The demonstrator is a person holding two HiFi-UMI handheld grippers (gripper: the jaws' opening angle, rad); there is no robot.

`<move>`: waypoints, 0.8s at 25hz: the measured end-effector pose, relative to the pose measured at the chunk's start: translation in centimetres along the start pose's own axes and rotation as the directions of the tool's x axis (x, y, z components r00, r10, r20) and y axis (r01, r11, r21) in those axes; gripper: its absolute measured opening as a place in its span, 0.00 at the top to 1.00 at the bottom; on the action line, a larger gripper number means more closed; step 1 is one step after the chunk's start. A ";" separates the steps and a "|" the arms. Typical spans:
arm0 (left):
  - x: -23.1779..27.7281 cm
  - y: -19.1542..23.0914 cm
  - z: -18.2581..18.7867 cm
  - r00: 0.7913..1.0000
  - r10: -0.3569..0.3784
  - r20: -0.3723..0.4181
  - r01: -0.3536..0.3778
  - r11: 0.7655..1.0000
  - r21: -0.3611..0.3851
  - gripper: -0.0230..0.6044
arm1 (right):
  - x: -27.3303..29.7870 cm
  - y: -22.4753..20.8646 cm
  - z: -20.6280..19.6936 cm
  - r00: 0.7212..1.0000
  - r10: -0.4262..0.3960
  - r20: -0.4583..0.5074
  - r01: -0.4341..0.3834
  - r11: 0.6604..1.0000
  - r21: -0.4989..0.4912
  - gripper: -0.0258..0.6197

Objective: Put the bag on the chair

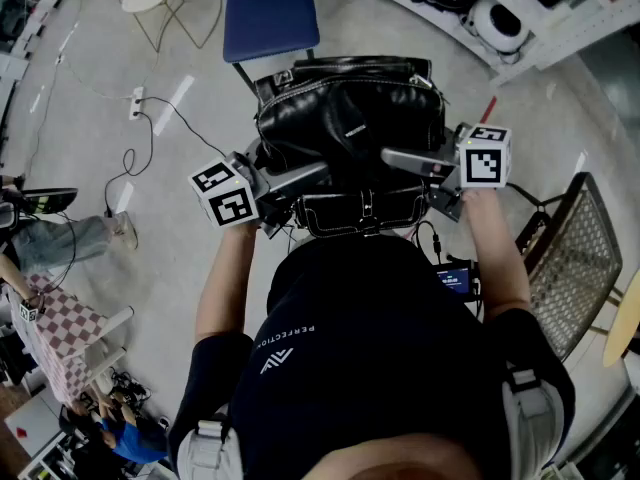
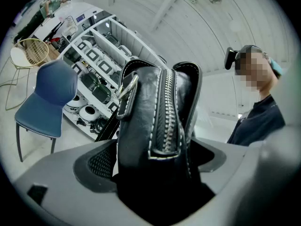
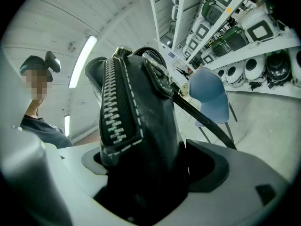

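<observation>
The bag (image 1: pixel 350 118) – black leather with white stitching and a zip along its top – is held in the air at the centre of the head view, in front of the person's dark shirt (image 1: pixel 370 368). It is clamped from both ends. The left gripper (image 1: pixel 312 178) is seen at the bag's left end and the right gripper (image 1: pixel 398 161) at its right end. In each gripper view the jaws are spread wide, and the gap between them is filled by the bag's zipped end – so each gripper is closed on the bag. The blue chair (image 1: pixel 265 8) is found at the top of the head view, just beyond the bag, with its seat bare. A wire-mesh chair (image 1: pixel 575 258) is seen at the right edge, and a cable (image 1: pixel 150 143) lies on the floor at upper left.
</observation>
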State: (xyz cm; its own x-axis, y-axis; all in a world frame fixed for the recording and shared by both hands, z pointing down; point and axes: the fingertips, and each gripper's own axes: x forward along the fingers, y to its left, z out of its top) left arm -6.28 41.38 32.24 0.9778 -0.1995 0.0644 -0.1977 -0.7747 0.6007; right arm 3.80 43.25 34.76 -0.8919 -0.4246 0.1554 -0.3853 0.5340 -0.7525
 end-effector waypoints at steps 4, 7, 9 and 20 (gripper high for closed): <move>0.2 0.2 0.1 1.000 -0.011 -0.004 0.011 1.000 -0.005 0.18 | 0.0 0.0 0.2 1.000 -0.005 0.005 0.005 1.000 -0.008 0.25; 0.3 0.3 -0.1 1.000 -0.013 -0.010 0.013 1.000 -0.013 0.18 | 0.0 -0.1 0.1 1.000 -0.008 0.006 0.008 1.000 -0.004 0.25; 0.3 0.4 -0.3 1.000 -0.015 -0.015 0.015 1.000 -0.017 0.18 | 0.0 -0.3 -0.2 1.000 -0.014 0.007 0.014 1.000 0.002 0.25; 0.3 0.8 -1.6 1.000 -0.019 -0.016 0.019 0.999 -0.032 0.18 | -0.3 -1.2 -1.4 0.999 -0.040 0.018 0.039 0.999 0.033 0.25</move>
State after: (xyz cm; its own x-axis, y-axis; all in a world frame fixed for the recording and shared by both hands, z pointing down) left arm -6.03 41.69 33.98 0.9824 -0.1751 0.0655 -0.1770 -0.7583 0.6274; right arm 4.21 43.76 36.54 -0.8716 -0.4584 0.1737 -0.4119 0.4929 -0.7664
